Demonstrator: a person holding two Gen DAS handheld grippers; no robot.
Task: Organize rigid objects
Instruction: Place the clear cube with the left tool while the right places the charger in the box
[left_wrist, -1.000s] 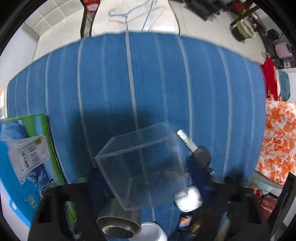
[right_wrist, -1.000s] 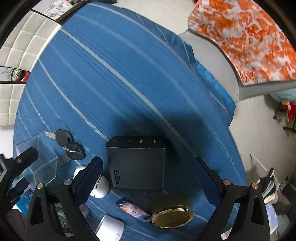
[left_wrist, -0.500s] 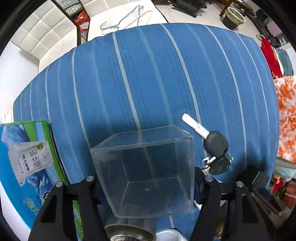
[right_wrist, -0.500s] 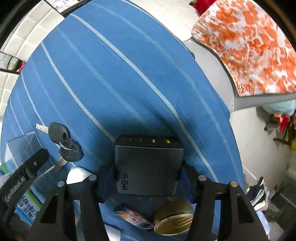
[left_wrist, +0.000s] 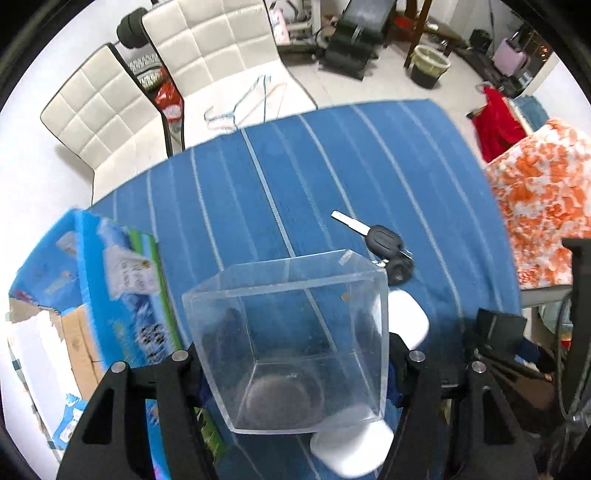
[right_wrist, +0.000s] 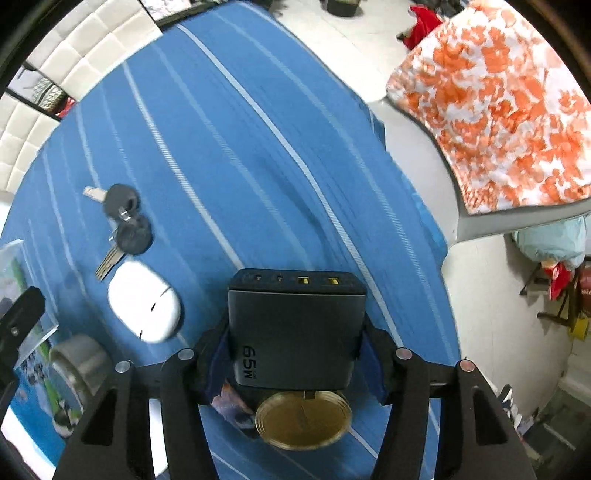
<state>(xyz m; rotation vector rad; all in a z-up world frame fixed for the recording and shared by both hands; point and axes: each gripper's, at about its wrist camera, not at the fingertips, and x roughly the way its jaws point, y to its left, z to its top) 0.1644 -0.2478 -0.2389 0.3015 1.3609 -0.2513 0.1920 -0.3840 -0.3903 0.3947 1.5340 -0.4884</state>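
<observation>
The keys lay on the worktop, just behind the mouse; the charger stood right of the mouse, the tin before it.

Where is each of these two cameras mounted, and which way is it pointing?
Left wrist: sits on the left gripper, looking along its fingers at the clear box they clamp; black fingers show.
Right wrist: sits on the right gripper, looking along its fingers at the black charger they clamp; black fingers show.
Shared: the keys, the white case and the blue striped cloth.
</observation>
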